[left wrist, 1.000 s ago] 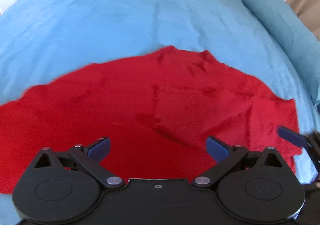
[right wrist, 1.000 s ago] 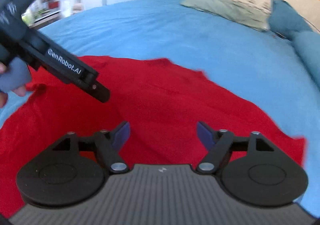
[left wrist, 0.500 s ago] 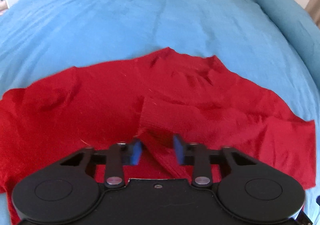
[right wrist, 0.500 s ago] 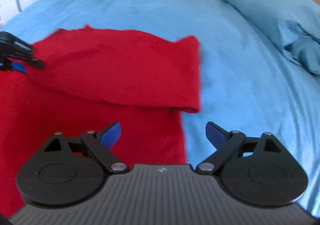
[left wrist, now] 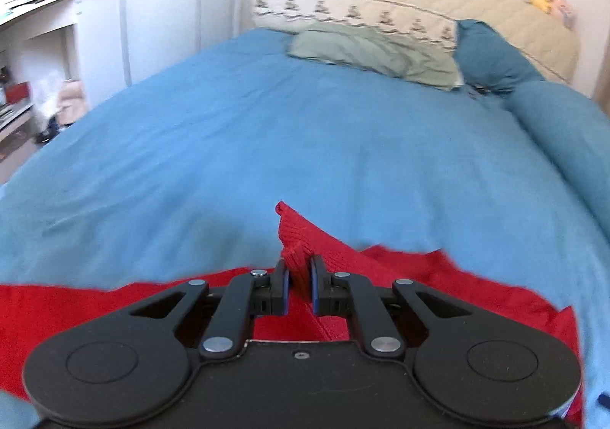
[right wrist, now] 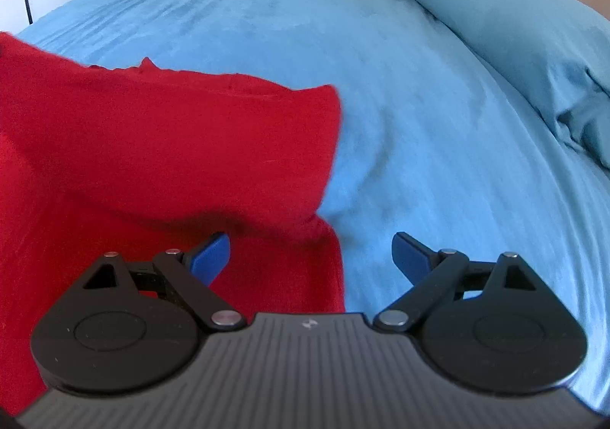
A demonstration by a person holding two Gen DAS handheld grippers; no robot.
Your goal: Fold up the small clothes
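Red knit garment (left wrist: 400,269) lies spread on a bed (left wrist: 305,147) covered in blue bedding. The left claw (left wrist: 299,282) has just been closing and now pinches a bunched ridge of the red fabric between its blue pads, the cloth peaking up toward twelve o'clock. In the right wrist view, the garment (right wrist: 152,147) fills the nine o'clock side, one flap folded over. The right claw (right wrist: 310,257) stands wide, holding nothing, its left pad over the red cloth and its right pad over the blue bedding.
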